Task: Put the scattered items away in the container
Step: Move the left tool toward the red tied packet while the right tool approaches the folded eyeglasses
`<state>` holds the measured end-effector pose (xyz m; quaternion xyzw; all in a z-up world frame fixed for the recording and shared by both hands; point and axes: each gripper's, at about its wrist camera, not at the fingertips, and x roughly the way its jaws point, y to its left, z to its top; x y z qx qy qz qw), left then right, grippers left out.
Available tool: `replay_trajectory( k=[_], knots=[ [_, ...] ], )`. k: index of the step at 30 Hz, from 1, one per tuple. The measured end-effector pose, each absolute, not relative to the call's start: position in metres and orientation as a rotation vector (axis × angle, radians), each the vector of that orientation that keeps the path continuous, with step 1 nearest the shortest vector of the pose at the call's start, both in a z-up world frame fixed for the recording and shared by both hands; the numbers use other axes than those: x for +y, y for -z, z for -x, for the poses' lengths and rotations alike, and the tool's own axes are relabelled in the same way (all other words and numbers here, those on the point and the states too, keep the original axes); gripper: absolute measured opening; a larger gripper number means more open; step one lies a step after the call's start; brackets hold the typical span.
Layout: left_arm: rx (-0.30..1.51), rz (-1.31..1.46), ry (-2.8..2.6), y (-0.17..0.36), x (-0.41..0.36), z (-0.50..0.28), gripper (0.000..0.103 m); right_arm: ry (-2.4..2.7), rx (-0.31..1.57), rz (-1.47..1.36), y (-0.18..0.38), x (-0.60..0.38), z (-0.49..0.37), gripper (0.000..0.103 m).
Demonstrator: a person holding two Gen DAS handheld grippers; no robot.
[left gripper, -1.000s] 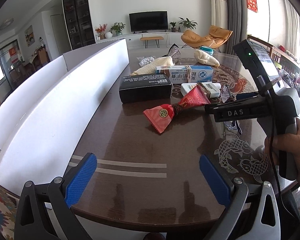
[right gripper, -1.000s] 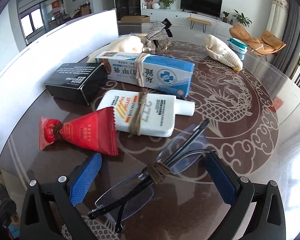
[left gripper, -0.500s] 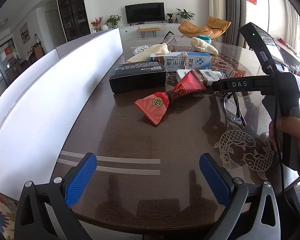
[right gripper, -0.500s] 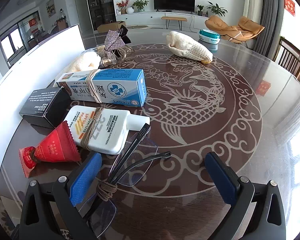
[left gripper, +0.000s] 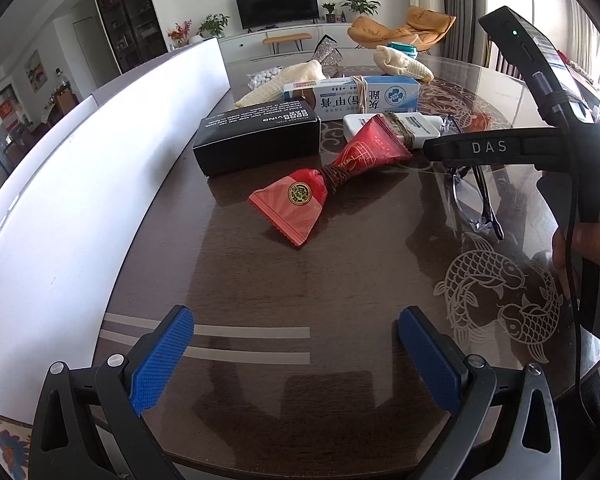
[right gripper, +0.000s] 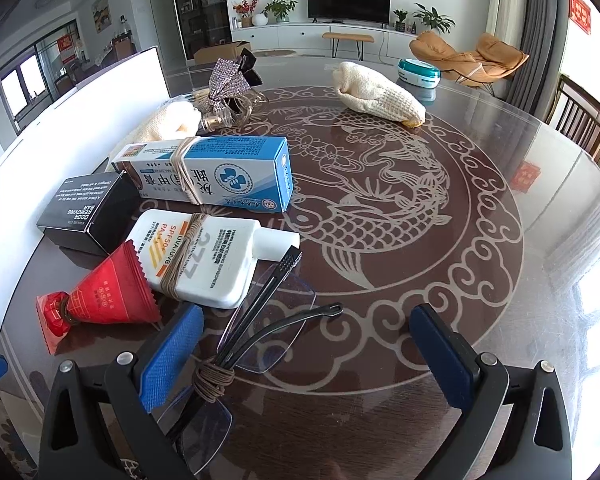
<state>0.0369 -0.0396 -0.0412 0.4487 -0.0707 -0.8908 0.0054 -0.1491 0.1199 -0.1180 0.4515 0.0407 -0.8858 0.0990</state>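
Glass-topped dark round table [right gripper: 480,208] carried one red twine-tied sachet [left gripper: 332,184], one white sunscreen bottle [right gripper: 204,256], one blue-and-white carton [right gripper: 212,172], one black box [left gripper: 256,140], one pair of rimless spectacles [right gripper: 260,320] and two cream knitted gloves [right gripper: 380,96]. Your left gripper [left gripper: 296,356] and right gripper [right gripper: 308,356] both stood apart, holding nothing; the white container wall [left gripper: 80,184] lay left.

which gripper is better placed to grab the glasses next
Right, probably. The right gripper is open with the glasses lying partly between its jaws. The left gripper is open over bare table, with the glasses off to its right.
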Motion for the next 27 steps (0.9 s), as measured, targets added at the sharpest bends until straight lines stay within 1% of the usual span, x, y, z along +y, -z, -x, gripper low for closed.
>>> replay_trajectory(
  k=[4,8,13,27],
  knots=[
    [-0.197,-1.431,2.784,0.041,-0.039,-0.034,0.103,2.62,0.121,-1.336,0.118,0.12,0.149,0.103],
    [-0.121,-1.483,2.774,0.042,-0.044,-0.027,0.103,2.619,0.109,-1.331,0.117,0.122,0.149,0.103],
    [-0.024,-1.527,2.756,0.045,-0.05,-0.021,0.103,2.625,0.161,-1.344,0.119,0.129,0.145,0.103],
    [-0.043,-1.547,2.773,0.043,-0.036,0.005,0.103,2.642,0.145,-1.355,0.118,0.149,0.139,0.103]
  ],
)
